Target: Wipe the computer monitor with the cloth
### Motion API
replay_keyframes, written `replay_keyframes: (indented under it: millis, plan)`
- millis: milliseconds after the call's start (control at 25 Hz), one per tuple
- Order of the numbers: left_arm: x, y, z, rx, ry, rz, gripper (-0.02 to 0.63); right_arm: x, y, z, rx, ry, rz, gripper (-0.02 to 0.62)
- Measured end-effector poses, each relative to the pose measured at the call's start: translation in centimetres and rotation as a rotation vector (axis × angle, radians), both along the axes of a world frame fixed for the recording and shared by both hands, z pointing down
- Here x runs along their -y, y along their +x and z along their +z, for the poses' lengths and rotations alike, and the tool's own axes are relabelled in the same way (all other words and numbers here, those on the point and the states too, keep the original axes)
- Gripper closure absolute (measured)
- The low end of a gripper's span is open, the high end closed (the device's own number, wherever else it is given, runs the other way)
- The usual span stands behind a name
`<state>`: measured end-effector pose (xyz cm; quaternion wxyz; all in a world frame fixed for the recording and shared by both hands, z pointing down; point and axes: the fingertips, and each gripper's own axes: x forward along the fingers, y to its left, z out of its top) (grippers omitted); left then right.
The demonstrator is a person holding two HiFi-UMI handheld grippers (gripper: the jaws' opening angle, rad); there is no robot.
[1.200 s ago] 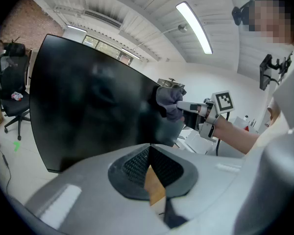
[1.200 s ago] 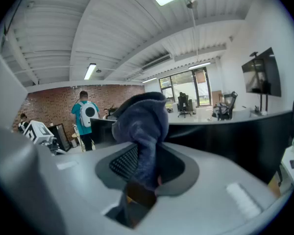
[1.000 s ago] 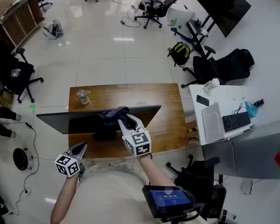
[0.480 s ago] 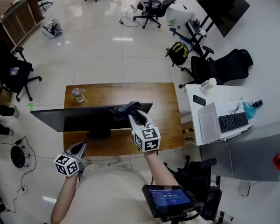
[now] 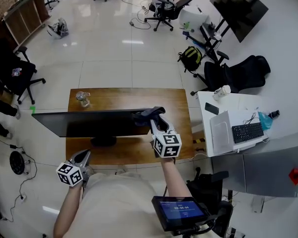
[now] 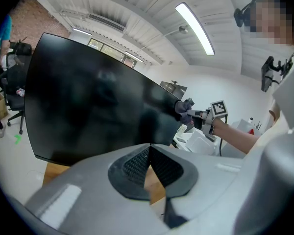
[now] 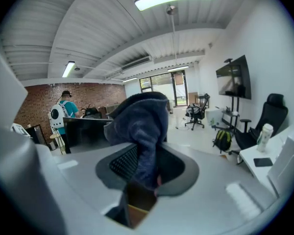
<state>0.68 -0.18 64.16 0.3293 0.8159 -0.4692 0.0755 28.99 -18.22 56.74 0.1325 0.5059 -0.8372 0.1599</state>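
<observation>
Pinching the cloth (image 5: pixel 146 114), right hand-held gripper (image 5: pixel 157 119) at monitor's (image 5: pixel 89 123) right edge

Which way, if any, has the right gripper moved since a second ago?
Yes. The right gripper, shut on the cloth, has slid rightward along the monitor, from near its middle to its right end.

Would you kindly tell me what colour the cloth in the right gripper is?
Dark blue-grey; the cloth shows best in the right gripper view.
</observation>
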Motion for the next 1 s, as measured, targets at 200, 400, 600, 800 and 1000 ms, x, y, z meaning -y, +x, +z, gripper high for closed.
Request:
replay_keyframes:
  millis: [200,400,600,800,1000]
  plan:
    - [-0.1,-0.2,0.1,0.006,-0.002,-0.006,0.615,0.2,1.5,0.7,0.011,-0.011,0.033,0.494]
    - [-0.2,-0.2,0.2,0.012,-0.009,-0.001,0.615,0.1,1.9,2.2,0.017,-0.039,0.039,0.494]
    - [-0.1,-0.3,0.4,0.022,-0.018,0.002,0.615,-0.4,2.6,6.1,-0.003,-0.114,0.041,0.495]
    - [0.0,-0.6,0.3,0.032,-0.026,-0.002,0.615,-1.1,3.4,10.8,-0.005,-0.202,0.048,0.495]
    - [0.0,-1.0,0.3,0.041,-0.036,-0.009,0.615,-1.8,3.6,15.2,-0.017,-0.287,0.048,0.495]
